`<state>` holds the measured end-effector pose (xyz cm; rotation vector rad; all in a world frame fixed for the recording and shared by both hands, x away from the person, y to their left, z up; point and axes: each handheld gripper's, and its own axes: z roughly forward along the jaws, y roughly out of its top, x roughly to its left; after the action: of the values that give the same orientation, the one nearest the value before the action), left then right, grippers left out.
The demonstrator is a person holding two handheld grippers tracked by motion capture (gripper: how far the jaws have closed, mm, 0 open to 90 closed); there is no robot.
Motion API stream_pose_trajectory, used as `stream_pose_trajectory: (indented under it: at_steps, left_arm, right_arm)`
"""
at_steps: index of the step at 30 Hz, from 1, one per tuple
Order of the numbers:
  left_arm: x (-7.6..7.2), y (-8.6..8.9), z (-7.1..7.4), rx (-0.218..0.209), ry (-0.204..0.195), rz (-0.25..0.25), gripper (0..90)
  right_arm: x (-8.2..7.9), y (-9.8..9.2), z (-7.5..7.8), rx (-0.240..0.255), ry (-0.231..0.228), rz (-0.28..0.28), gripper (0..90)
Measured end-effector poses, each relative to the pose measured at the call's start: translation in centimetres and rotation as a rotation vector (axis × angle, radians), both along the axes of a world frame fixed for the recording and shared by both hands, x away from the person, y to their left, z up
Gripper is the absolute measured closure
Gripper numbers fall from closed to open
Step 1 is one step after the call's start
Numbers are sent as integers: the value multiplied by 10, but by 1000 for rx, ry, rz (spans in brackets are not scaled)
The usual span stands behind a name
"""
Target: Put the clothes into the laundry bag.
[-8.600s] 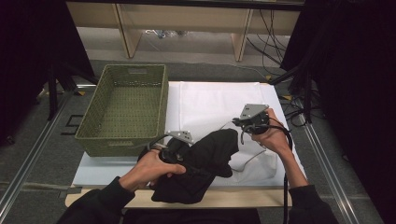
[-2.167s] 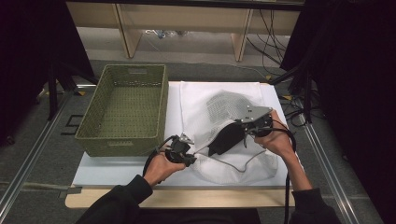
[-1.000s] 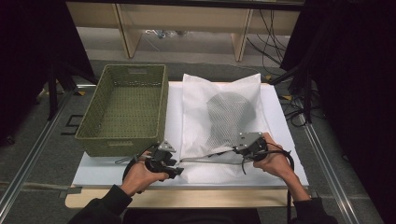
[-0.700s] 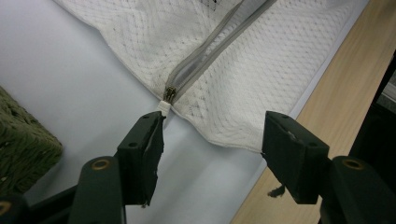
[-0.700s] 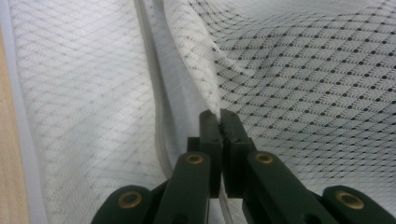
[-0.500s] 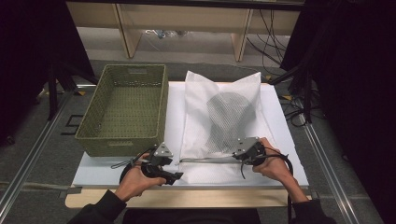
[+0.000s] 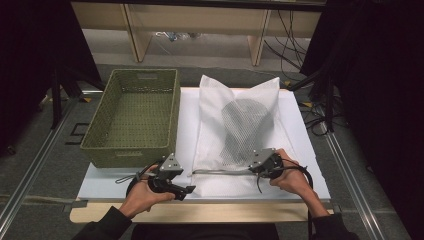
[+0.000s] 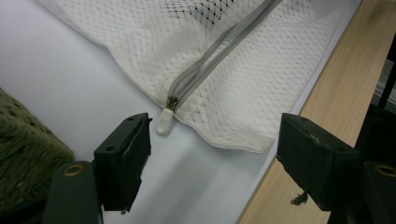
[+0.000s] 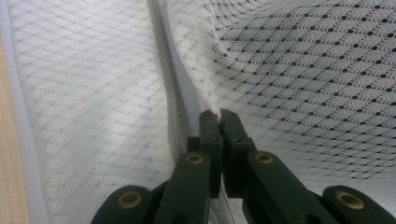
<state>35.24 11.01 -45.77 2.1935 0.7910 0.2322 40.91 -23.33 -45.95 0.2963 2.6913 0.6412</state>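
Note:
A white mesh bag (image 7: 240,107) lies flat on the white board with a dark garment (image 7: 245,120) inside. Its grey zipper (image 7: 220,171) runs along the near edge. In the left gripper view the zipper (image 8: 219,46) ends at a white pull (image 8: 164,122) lying loose on the board. My left gripper (image 8: 215,144) stands open just short of the pull; its jaws have just been opening and grip nothing. My left gripper (image 7: 184,184) sits at the bag's near left corner. My right gripper (image 9: 219,116) is shut on a fold of mesh (image 9: 303,70) beside the zipper, at the near right corner (image 7: 251,169).
A green woven basket (image 7: 132,117) stands on the left of the board, close to my left gripper. The wooden table edge (image 8: 336,93) runs just behind the bag's corner. Cables (image 7: 320,110) lie on the floor to the right.
The dark garment, first loose on the table, now lies inside the spread bag. The left gripper has let go of the zipper pull and opened. The right gripper has stayed shut.

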Motion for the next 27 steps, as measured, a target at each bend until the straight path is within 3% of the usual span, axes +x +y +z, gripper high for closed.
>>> stream_pose_trajectory:
  at_steps: [5, 8, 10, 13, 14, 15, 16, 17, 21, 24, 27]
  left_arm:
    - [0, 2, -2, -11, -3, 14, 247]
    - [0, 3, -2, -12, 2, 22, 237]
    - [0, 3, -2, -15, -1, 27, 232]
    - [1, 5, -1, -14, 0, 45, 207]
    - [1, 6, -1, -8, -6, 54, 206]
    - [2, 6, -1, -14, -3, 50, 205]
    - [1, 7, -1, -19, -3, 58, 204]
    - [2, 7, 0, -13, -7, 63, 200]
    - [2, 10, 1, -24, -11, 70, 194]
    - [1, 10, 1, -30, -14, 83, 194]
    - [2, 13, 3, -42, -31, 93, 194]
  right_arm:
    - [2, -1, -1, 6, -10, -2, 889]
    - [2, -2, -1, 21, 8, -21, 871]
    - [3, -3, 1, 12, -10, -16, 837]
    - [2, -3, 5, 28, 3, -27, 789]
    - [1, -3, 5, 59, -14, -38, 775]
    - [0, -3, 8, 70, 21, -54, 760]
    - [1, -4, 9, 69, -7, -27, 745]
    - [0, -4, 11, 84, -2, -49, 732]
    - [-2, -6, 16, 120, -18, -35, 690]
    - [-3, -7, 19, 135, -15, -52, 664]
    - [-2, -13, 25, 196, -46, -89, 608]
